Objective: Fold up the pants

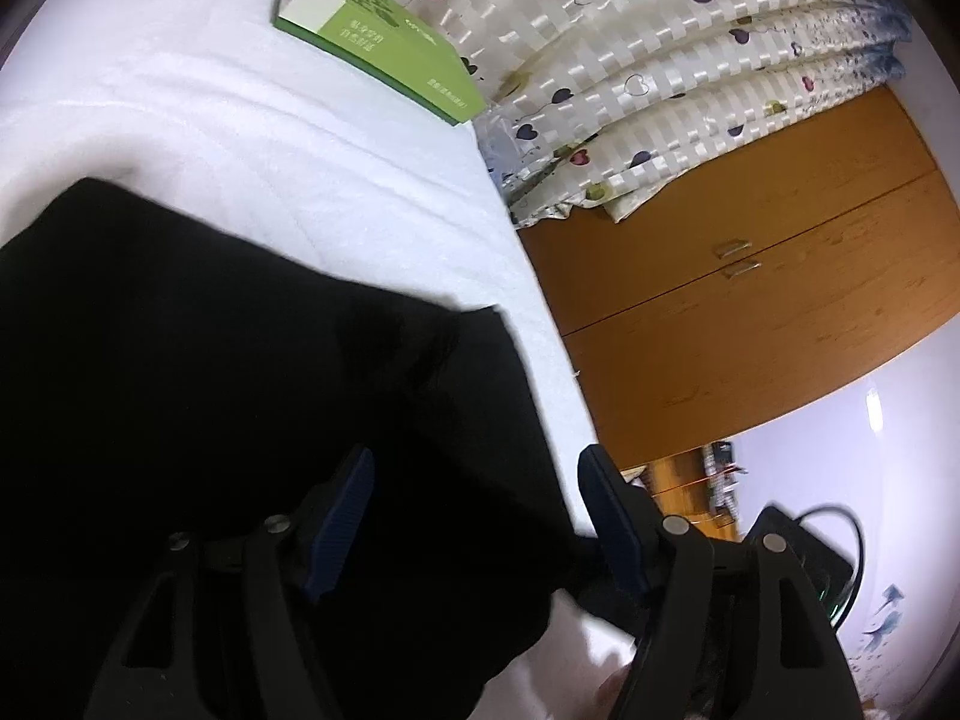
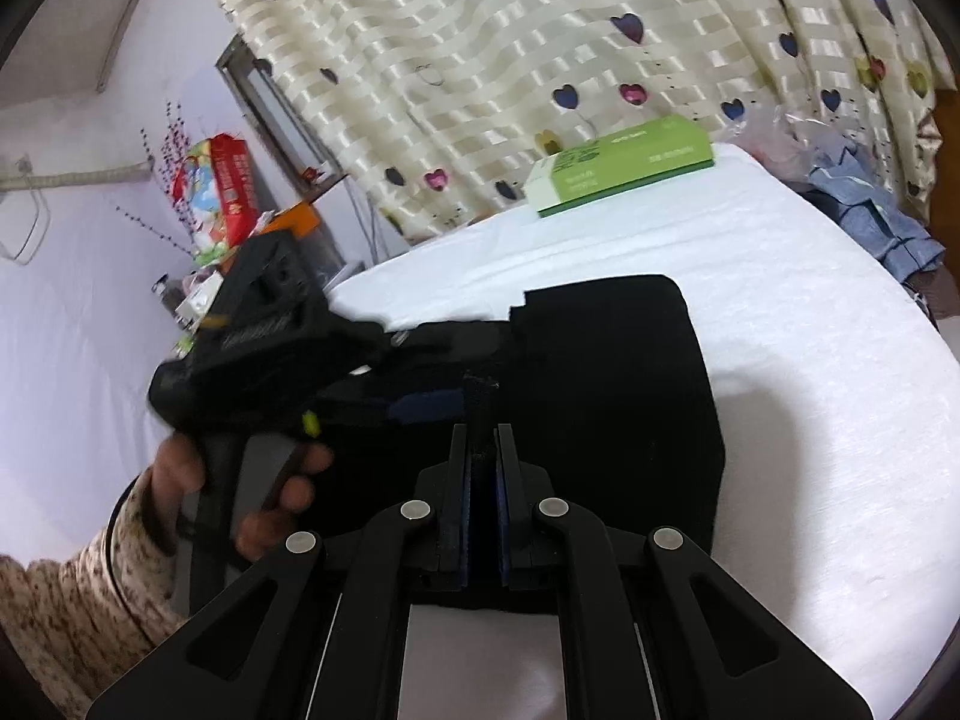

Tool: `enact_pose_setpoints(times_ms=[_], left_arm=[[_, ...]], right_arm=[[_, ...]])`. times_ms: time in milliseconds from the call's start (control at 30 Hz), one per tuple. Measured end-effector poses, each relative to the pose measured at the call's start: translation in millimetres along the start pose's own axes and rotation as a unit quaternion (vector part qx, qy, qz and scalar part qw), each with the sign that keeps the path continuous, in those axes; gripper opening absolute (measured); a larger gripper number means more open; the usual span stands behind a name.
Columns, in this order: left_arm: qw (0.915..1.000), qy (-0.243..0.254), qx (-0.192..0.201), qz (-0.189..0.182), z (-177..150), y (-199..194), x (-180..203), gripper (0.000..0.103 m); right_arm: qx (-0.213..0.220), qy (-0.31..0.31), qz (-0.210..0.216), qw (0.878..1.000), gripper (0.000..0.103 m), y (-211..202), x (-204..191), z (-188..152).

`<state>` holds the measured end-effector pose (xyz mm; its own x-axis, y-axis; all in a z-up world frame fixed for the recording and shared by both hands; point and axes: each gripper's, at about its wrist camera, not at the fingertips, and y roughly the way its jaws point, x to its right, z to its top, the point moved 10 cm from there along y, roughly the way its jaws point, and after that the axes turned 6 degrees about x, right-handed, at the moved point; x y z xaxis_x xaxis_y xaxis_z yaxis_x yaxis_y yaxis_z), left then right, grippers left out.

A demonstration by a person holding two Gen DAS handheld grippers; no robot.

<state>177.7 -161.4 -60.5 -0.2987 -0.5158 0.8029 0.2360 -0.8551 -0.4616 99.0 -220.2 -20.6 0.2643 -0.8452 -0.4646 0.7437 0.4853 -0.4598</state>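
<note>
Left wrist view: the left tool stands wide apart, one blue pad over the pants and the other past their edge, so it holds nothing. The pants lie as a dark, flattened stack on the white tabletop, with a squared corner toward the far side. A green box rests at the far edge, well apart from the cloth, in front of the curtain; a wooden cabinet stands beyond the tabletop. The view is rolled steeply, so the tool appears tilted toward the cloth edge. Right wrist view: the right tool is closed narrow on a raised ridge of dark fabric at the near edge of the pants; it points level and forward across the tabletop. The left tool reaches in from the left above the cloth, carried by a hand in a speckled sleeve. The box sits far off. Judgement: the pants look folded into a compact rectangle, and the step in hand is a late fold or final squaring. The next move likely calls for the left tool to close on the matching edge, then both to carry the fabric together without dragging the lower layers.
</note>
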Motion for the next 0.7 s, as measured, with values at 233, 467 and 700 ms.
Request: enact_pose_setpoints(times_ms=[233, 467, 700], left_arm=[[0.9994, -0.031, -0.003, -0.015, 7, 16, 2, 0.072], [0.9993, -0.038, 0.003, 0.001, 10, 13, 0, 0.055], [0.9995, -0.023, 0.013, 0.016, 16, 1, -1, 0.016]], right_arm=[[-0.003, -0.008, 0.011, 1.000, 0.006, -1, -11, -5], [-0.003, -0.012, 0.024, 1.000, 0.006, 1, -23, -5], [-0.004, -0.016, 0.037, 0.999, 0.006, 3, -37, -6]])
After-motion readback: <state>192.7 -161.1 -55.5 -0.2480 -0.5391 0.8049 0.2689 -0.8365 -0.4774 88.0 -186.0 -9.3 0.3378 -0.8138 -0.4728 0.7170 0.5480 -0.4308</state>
